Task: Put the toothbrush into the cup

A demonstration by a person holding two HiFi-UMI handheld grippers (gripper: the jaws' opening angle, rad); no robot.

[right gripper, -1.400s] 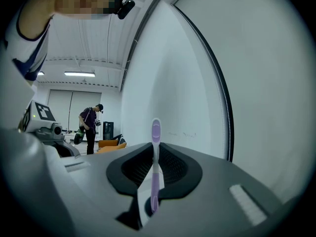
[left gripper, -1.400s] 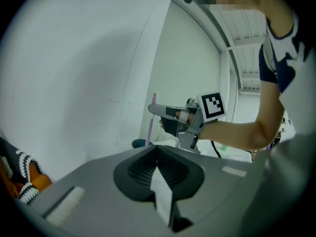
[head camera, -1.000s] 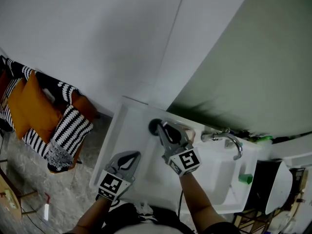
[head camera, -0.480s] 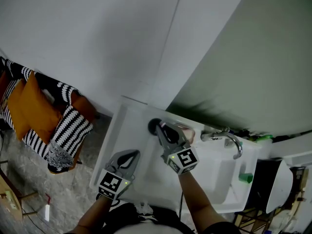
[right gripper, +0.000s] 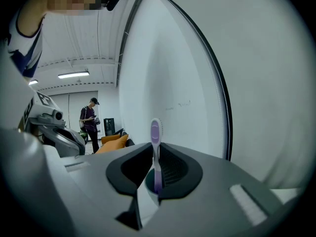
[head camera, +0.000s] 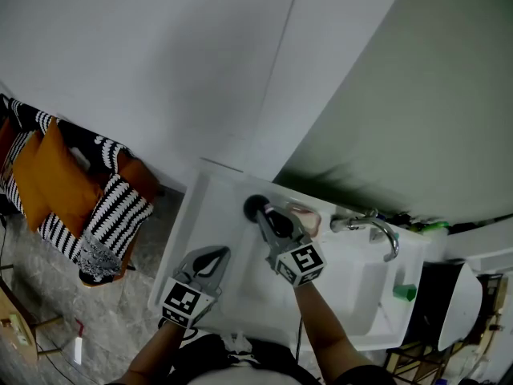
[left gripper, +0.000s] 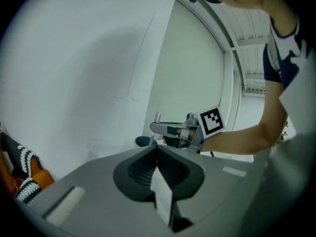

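Sinking since a second ago, right gripper [head camera: 268,216] brings the toothbrush [right gripper: 156,149], fingers [right gripper: 180,172] clamped on it, over the cup [head camera: 253,207]; insertion looks close. Left gripper [head camera: 218,253] idle, fingers together.

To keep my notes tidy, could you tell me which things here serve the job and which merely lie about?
In use: right gripper, purple toothbrush clamped upright, dark cup.
Lying about: left gripper, faucet, green object, striped cushions.
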